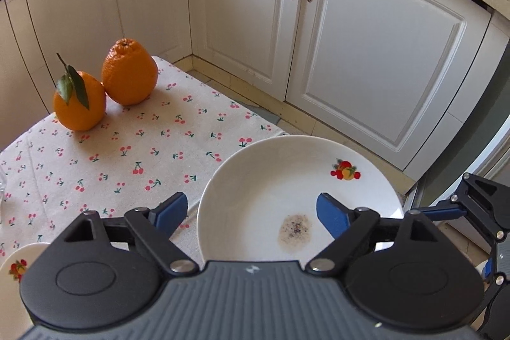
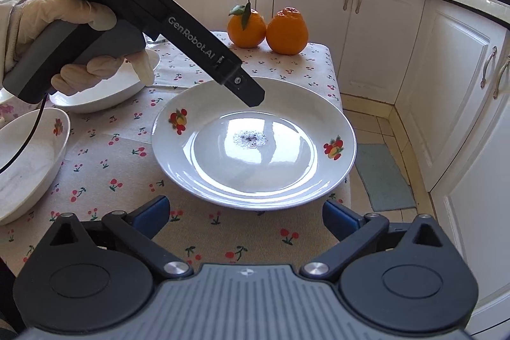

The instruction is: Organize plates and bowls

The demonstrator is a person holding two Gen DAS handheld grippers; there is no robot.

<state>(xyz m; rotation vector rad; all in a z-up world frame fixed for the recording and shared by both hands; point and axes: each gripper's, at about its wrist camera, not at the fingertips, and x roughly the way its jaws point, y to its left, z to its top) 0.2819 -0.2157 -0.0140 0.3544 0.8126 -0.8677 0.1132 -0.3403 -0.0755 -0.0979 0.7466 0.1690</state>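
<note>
Nearest the right wrist camera, the right gripper (image 2: 244, 211) has its fingers spread wide with nothing between them, hovering just short of the near rim of the plate (image 2: 253, 145). That plate sits flat on the cherry-print cloth of the table (image 2: 105, 155), toward the table's right edge, with a small speckled residue at its centre. From the left wrist view the left gripper (image 1: 251, 211) hangs above the same plate; its fingers stand apart and hold nothing, one over the plate's well, the other over the cloth just beside the rim. A gloved hand (image 2: 79, 34) carries it.

At the table's left edge lie two bowls — the nearer bowl (image 2: 28, 161) and, behind it, a second bowl (image 2: 105, 88) partly hidden by the hand. Two oranges (image 2: 267, 27) stand touching each other at the far edge.

My judgement: the step in hand is taking hold of the plate, so it can be gathered with the other dishes. To do it well, one finger should slide under the lip and the other over it at the near rim, since the plate is shallow and glossy and could slip. Lift level — the residue may shed — and keep clear of the oranges.
</note>
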